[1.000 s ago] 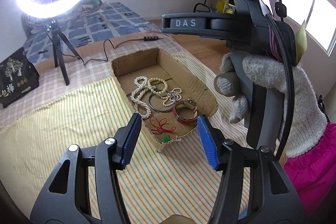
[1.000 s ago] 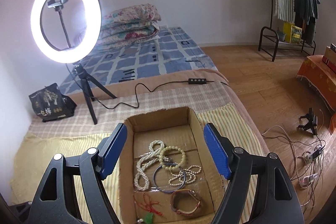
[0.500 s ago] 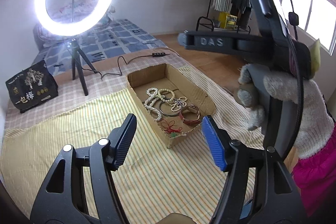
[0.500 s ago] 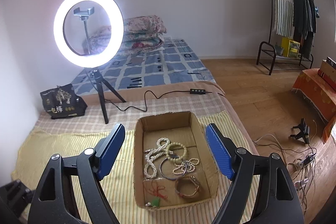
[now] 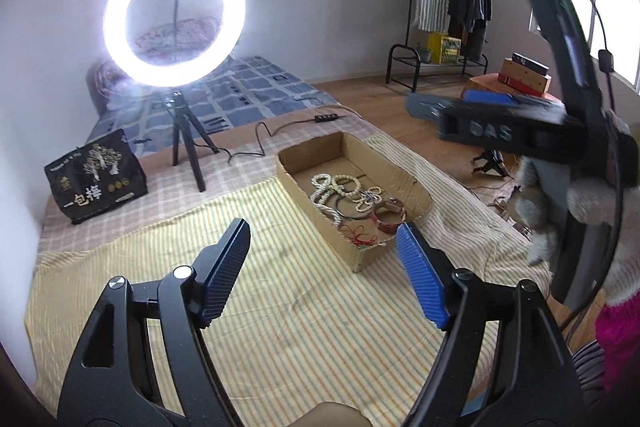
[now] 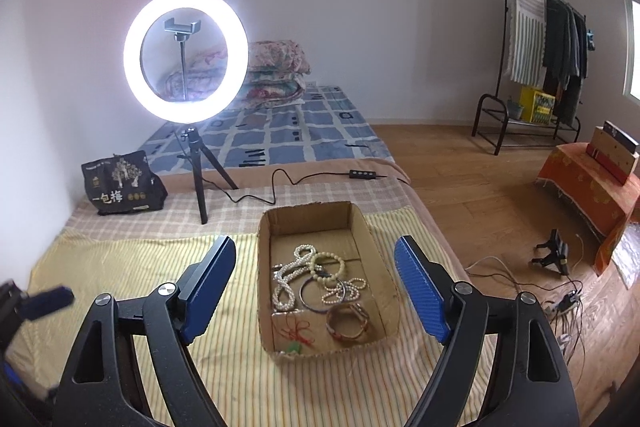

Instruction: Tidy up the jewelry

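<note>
A shallow cardboard box (image 6: 265, 267) lies on a yellow striped cloth (image 6: 132, 259). It holds a pearl necklace (image 6: 288, 279), a pale bead bracelet (image 6: 328, 263), a dark bangle (image 6: 316, 293), a reddish bangle (image 6: 348, 321) and a red cord with a green pendant (image 6: 298, 333). My right gripper (image 6: 315, 243) hovers open, back from the box, with nothing between its fingers. My left gripper (image 5: 322, 231) hangs short of the box (image 5: 416, 187), its jaws opening and empty. In the left wrist view a gloved hand (image 5: 592, 199) holds the right gripper's body (image 5: 492, 131) to the right of the box.
A lit ring light (image 6: 186, 55) on a small tripod stands behind the box, its cable and remote (image 6: 362, 174) trailing right. A black printed bag (image 6: 122, 183) sits at the back left. The bed's edge drops to a wooden floor with loose cables (image 6: 560, 267) on the right.
Both grippers have pulled back and up from the box, which now looks smaller and farther off. The left jaws have spread wider. The jewelry in the box has not moved.
</note>
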